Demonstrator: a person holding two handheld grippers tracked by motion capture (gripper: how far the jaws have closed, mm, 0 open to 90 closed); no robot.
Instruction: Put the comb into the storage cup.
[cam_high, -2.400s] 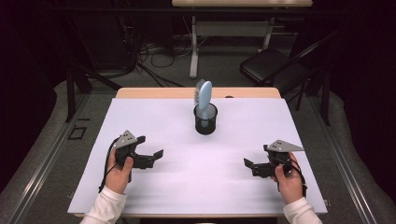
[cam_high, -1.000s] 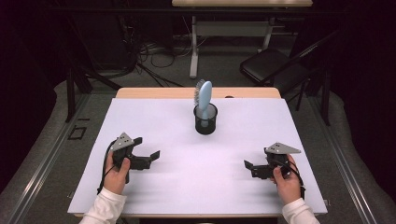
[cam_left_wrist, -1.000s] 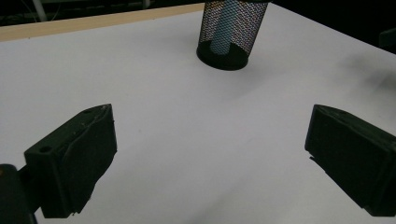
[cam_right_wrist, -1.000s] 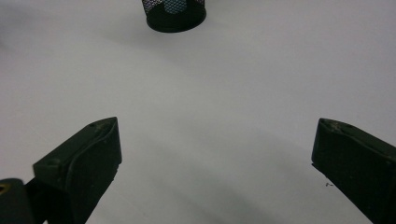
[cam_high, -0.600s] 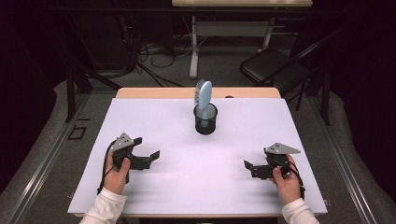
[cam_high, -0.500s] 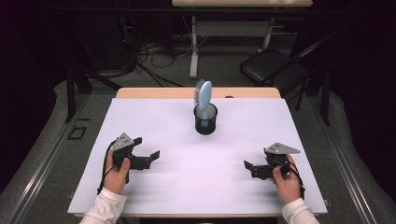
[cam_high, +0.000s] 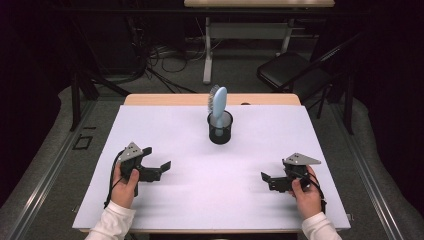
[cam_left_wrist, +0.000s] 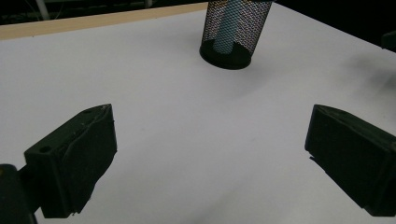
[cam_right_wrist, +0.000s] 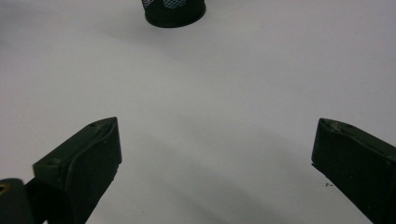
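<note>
Both claws, left (cam_high: 159, 168) and right (cam_high: 268, 179), are gaping wide and empty; I'm judging reaching comes next, toward the hairbrush (cam_high: 219, 104) standing in the mesh cup (cam_high: 220, 131) ahead between them.

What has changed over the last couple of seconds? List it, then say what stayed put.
The left gripper slid a little toward the person's edge of the table and tilted down slightly. The right gripper eased back a touch too. Nothing was gripped or released; both grippers are open and empty. The blue hairbrush stands as before in the black mesh cup at mid-table.
</note>
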